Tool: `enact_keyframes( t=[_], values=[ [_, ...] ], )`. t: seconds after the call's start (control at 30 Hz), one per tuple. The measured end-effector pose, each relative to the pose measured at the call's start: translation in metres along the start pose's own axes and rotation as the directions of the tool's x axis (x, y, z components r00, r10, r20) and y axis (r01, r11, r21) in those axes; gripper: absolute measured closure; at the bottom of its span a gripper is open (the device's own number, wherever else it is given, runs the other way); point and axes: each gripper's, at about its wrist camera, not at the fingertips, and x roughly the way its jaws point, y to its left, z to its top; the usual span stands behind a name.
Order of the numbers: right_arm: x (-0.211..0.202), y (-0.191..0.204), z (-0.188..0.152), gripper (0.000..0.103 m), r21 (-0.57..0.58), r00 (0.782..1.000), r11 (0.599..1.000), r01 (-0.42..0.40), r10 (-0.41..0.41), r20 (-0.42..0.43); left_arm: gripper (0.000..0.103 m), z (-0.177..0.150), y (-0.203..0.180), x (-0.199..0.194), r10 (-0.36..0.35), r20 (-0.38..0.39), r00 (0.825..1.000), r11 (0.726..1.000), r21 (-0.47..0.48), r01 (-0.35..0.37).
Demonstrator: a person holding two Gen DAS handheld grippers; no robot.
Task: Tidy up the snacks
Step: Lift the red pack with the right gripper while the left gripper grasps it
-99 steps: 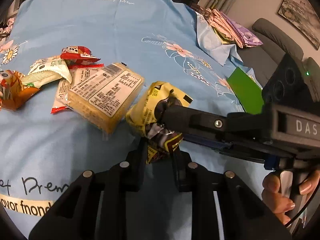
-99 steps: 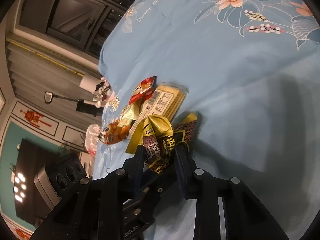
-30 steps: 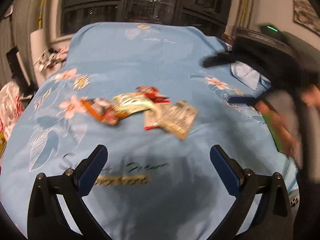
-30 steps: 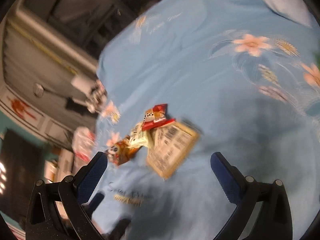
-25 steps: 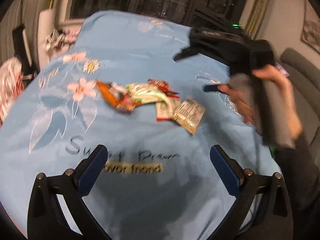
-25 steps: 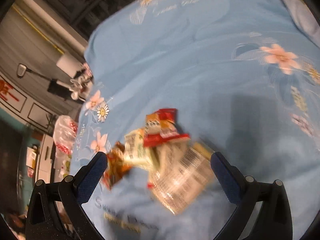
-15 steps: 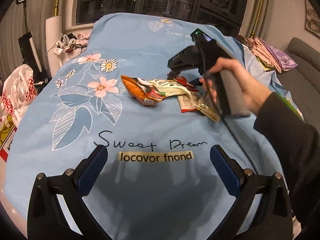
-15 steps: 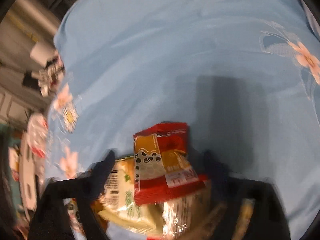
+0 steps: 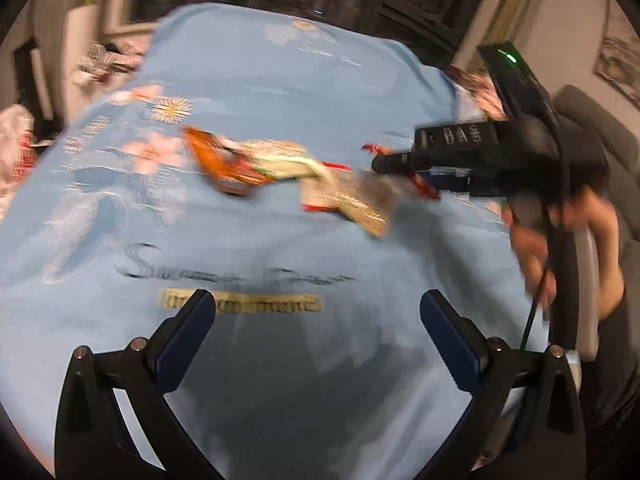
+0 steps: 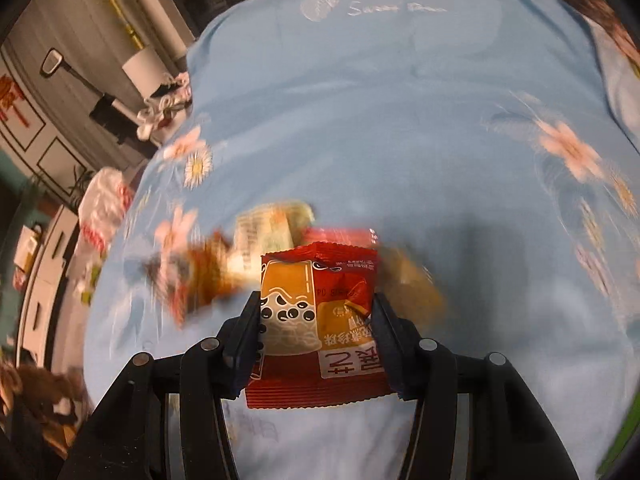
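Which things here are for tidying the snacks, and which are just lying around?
For the job:
red snack packet, held in the right gripper
snack pile on the blue sheet
left gripper, open

Just lying around:
wall picture
grey sofa
white bag

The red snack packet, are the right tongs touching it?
Touching. In the right wrist view both fingers of the right tongs press against the sides of the red snack packet, with no gap showing.
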Motion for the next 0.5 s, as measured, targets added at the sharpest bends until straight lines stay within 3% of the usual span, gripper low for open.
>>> enact_keyframes(
  t=[0.03, 0.13, 0.2, 0.27, 0.4, 0.5],
  values=[
    [-0.008, -0.004, -0.013, 0.048, 0.011, 1.000, 1.000, 0.002, -0.002, 0.003, 0.001, -0.002, -0.007, 0.003, -0.050, -0.015, 0.999, 0.999, -0.001, 0.050],
    [-0.021, -0.022, -0.050, 0.048, 0.063, 1.000, 0.998, -0.010, 0.010, -0.005, 0.001, -0.008, -0.029, 0.019, -0.231, -0.088, 0.969, 0.973, -0.025, 0.229],
    [-0.020, -0.030, -0.064, 0.048, 0.116, 0.998, 0.991, -0.065, 0.066, -0.004, 0.001, -0.014, -0.044, 0.031, -0.288, -0.132, 0.948, 0.957, -0.010, 0.289],
    [-0.022, -0.042, -0.074, 0.048, 0.138, 0.994, 0.984, -0.113, 0.113, 0.008, 0.002, -0.020, -0.056, 0.043, -0.311, -0.164, 0.936, 0.949, 0.000, 0.316],
    [-0.008, -0.042, -0.080, 0.048, 0.109, 0.995, 0.989, -0.101, 0.102, -0.009, 0.003, -0.019, -0.059, 0.052, -0.326, -0.134, 0.936, 0.945, -0.045, 0.323],
    [-0.003, -0.050, -0.086, 0.044, 0.142, 0.988, 0.978, -0.153, 0.154, -0.001, 0.009, -0.011, -0.055, 0.056, -0.377, -0.169, 0.910, 0.925, -0.108, 0.363]
  ],
)
